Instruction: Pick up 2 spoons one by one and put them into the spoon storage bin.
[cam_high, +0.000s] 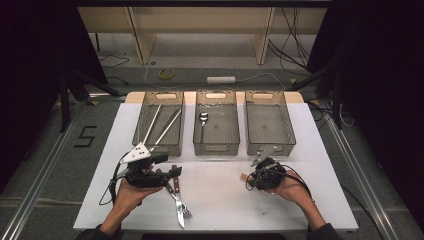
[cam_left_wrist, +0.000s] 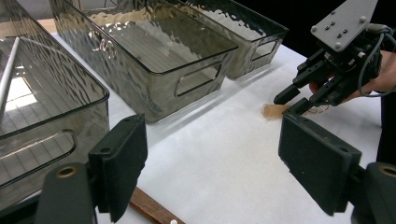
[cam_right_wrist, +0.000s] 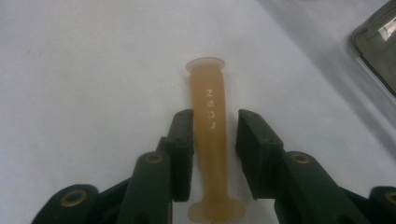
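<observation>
The amber plastic handle (cam_right_wrist: 211, 140) lies flat on the counter (cam_right_wrist: 93, 70) between the right tool (cam_right_wrist: 215, 140) jaws, lengthwise along them; the jaws stand narrow, one pad touching, the other just off.

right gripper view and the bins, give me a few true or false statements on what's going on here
1. The right gripper has its jaws on either side of an amber plastic handle. True.
2. That handle stands upright in a bin. False: it lies flat on the white table.
3. The middle bin holds a spoon. True.
4. The right bin holds a spoon too. False: it holds no utensil.
5. A knife and a fork lie by the left gripper. True.
</observation>
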